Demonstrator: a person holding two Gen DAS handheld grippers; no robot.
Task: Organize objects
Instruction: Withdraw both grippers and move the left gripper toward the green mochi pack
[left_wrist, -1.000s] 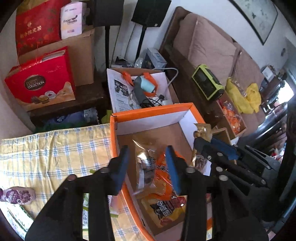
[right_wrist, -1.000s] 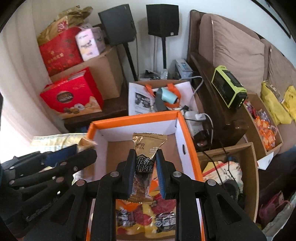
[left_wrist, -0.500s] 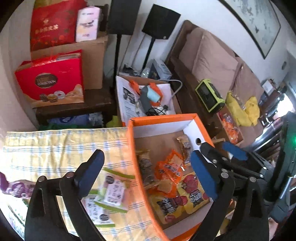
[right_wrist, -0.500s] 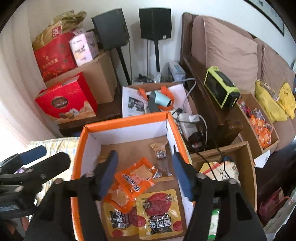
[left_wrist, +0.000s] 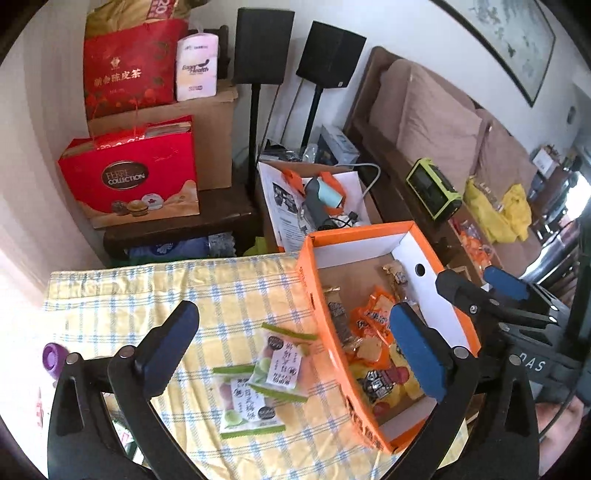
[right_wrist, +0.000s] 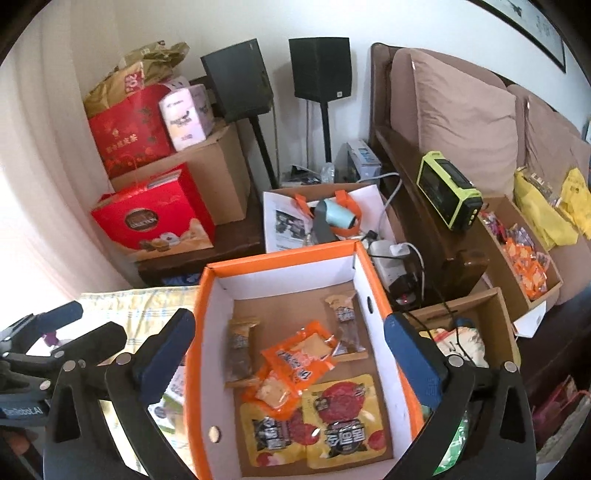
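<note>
Right gripper (right_wrist: 290, 345) jaws gape, just opened, above the snack-filled orange box (right_wrist: 373, 273).

Daylit room, washed out on my left

Window glare bleaches the left edge of the yellow checked cloth (left_wrist: 155, 295) in both my views; the fisheye bends walls, black corners vignette, and the orange box (right_wrist: 364, 266) stays fairly sharp.

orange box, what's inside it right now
Inside the orange box: two brown snack bars, orange packets and two yellow packets. The orange packets overlap the yellow ones, so anything beneath stays hidden.
</note>
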